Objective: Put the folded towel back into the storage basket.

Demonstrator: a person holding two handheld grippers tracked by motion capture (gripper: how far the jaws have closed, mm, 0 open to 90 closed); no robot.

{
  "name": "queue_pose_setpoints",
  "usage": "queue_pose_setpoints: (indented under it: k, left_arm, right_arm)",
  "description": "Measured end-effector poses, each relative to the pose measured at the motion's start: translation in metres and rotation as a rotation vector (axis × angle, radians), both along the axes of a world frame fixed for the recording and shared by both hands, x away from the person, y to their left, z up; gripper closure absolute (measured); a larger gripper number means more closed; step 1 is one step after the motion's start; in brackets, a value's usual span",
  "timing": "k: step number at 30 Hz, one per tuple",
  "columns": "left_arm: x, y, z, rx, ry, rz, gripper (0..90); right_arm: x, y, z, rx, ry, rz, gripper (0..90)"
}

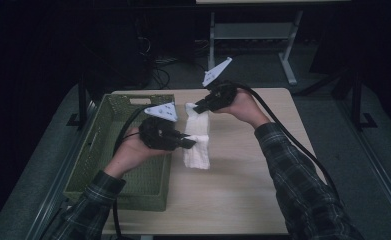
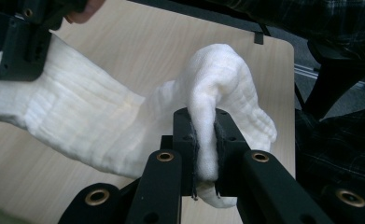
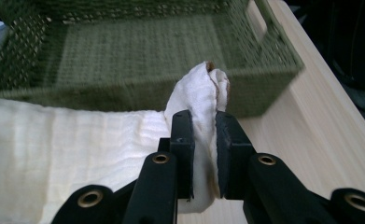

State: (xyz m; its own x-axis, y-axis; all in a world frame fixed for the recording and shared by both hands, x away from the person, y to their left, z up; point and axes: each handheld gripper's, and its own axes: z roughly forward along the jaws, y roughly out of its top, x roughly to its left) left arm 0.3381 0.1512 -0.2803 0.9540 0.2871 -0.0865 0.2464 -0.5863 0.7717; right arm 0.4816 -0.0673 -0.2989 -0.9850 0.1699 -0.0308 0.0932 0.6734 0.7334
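From the high view, a white cloth [image 1: 197, 141] hangs above the middle of a wooden table [image 1: 243, 200], stretched between two grippers. The left gripper [image 1: 192, 143] pinches the near part of the cloth, and the right gripper [image 1: 198, 107] pinches its far top corner. The lower edge of the cloth hangs down toward the tabletop; whether it touches cannot be told. A green basket [image 1: 98, 150] stands on the left side of the table, just beside the cloth.

The left gripper view brings the grip up close: the left gripper [image 2: 204, 140] has its jaws clamped on a bunched fold of the cloth [image 2: 101, 121], which bulges above the jaws and pokes out below them. At the upper left, the right gripper [image 2: 19, 49] bites the other end, with the cloth spanning between them above the table [image 2: 147, 42].

The right gripper view shows the right gripper [image 3: 203, 140] clenched on a gathered corner of the cloth [image 3: 68, 154], whose tip sticks up past the jaws. Here the woven inside of the basket [image 3: 138, 51] lies straight ahead, which the left gripper's camera misses.
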Motion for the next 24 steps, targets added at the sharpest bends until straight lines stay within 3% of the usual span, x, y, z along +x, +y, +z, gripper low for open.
queue_pose_setpoints:
  k: [11, 17, 24]
  left_arm:
    - [-0.012, 0.063, 0.006, 0.016, -0.017, 0.067, 81.4]
    - [-0.018, 0.094, 0.005, 0.027, -0.018, 0.120, 81.4]
    - [-0.024, 0.112, -0.010, 0.047, -0.001, 0.145, 81.2]
  right_arm:
    - [-0.004, 0.074, 0.010, 0.003, -0.013, 0.081, 78.4]
    - [-0.004, 0.102, 0.003, 0.021, -0.010, 0.093, 78.3]
    - [-0.007, 0.126, -0.016, 0.030, 0.010, 0.090, 78.3]
